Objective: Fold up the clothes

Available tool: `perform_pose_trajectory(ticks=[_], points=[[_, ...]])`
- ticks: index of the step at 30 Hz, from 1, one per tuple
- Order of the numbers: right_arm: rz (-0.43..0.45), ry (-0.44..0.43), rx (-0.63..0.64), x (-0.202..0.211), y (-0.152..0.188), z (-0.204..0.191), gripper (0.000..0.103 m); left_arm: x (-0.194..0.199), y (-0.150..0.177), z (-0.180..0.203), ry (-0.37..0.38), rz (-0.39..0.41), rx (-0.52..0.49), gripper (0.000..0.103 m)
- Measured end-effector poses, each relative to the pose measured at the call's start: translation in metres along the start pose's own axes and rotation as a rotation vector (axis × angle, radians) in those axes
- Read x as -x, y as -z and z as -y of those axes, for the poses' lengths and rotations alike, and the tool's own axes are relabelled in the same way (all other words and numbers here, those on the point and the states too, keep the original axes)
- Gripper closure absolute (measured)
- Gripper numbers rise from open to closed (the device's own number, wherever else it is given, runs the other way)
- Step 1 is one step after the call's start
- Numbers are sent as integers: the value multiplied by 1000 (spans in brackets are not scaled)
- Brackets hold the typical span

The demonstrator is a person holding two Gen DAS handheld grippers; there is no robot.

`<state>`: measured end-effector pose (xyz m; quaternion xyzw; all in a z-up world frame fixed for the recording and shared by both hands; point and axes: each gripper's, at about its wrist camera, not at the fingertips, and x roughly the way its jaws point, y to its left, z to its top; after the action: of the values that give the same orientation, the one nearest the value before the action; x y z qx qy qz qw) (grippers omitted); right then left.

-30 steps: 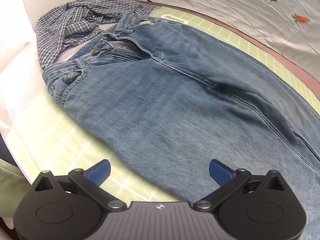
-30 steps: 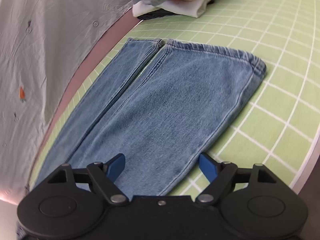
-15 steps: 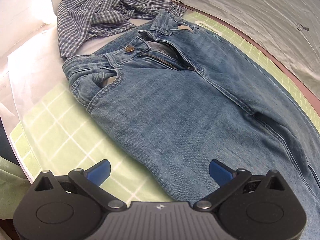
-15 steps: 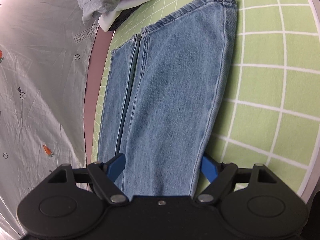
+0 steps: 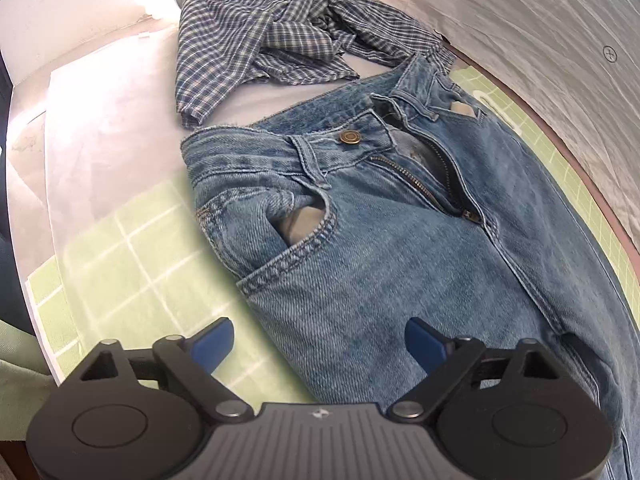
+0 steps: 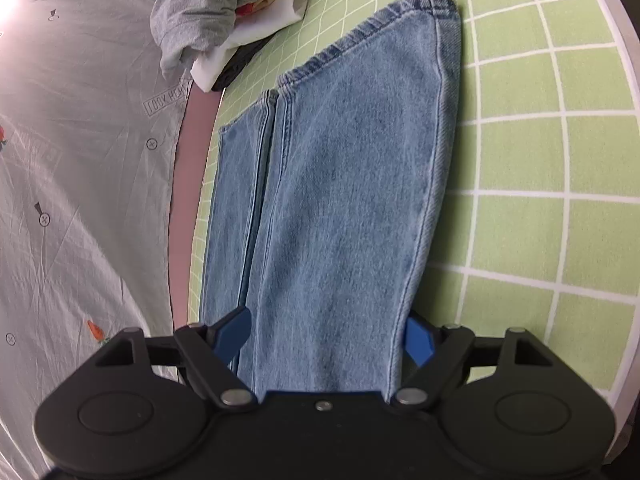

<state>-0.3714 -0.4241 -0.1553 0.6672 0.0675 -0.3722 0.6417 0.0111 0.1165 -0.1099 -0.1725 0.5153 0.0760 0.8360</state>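
Left wrist view: the left claw point(image 5: 319, 340) stands with its jaws apart over the hip of the jeans point(image 5: 400, 248), which lie flat on the green gridded tabletop point(image 5: 132, 248). Its jaws have just been closing somewhat; denim lies below the gap, but neither pad presses on it. Ahead of the claw are the waistband, the metal button point(image 5: 350, 136) and the open fly. A crumpled checked shirt point(image 5: 280, 36) lies beyond the waistband.

Right wrist view: the right claw point(image 6: 324, 336) is also spread, straddling one trouser leg. The pads sit at the leg's two edges without visibly clamping it.

Procedure, as judged: for a lengthwise fold, each claw should take the near side seam cleanly, one at the hip and one on the leg. Both should lift together and carry the near half over the far leg, keeping the cloth taut between them.

Limits of view: the far leg shows only as a strip to the left of the right claw. The knee region is in neither view. Whether the right pads touch the seam cannot be told. A pile of clothes point(image 6: 224, 12) lies beyond the hems.
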Motion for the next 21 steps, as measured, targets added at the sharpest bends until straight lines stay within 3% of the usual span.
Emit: perform_pose_trajectory(ticks=[2, 4, 5, 6, 7, 9, 12, 16, 21], points=[[31, 13, -28, 0, -5, 1, 26, -4, -3, -1, -3, 2, 13, 22], [58, 27, -54, 0, -10, 3, 38, -5, -6, 1, -7, 16, 13, 25], [60, 36, -61, 0, -12, 5, 54, -5, -6, 2, -11, 25, 13, 28], [58, 48, -63, -1, -14, 6, 69, -4, -7, 3, -14, 35, 13, 38], [55, 58, -65, -3, -16, 7, 75, -5, -8, 2, -16, 48, 19, 47], [48, 68, -71, -5, -18, 8, 99, -2, -8, 0, -11, 73, 35, 72], [59, 41, -58, 0, -20, 4, 100, 6, -10, 0, 1, 108, 50, 82], [91, 16, 42, 21, -24, -16, 100, 39, -14, 8, 6, 173, -2, 85], [136, -102, 105, 65, -28, -49, 100, 108, -28, 19, 31, 313, -59, 86]])
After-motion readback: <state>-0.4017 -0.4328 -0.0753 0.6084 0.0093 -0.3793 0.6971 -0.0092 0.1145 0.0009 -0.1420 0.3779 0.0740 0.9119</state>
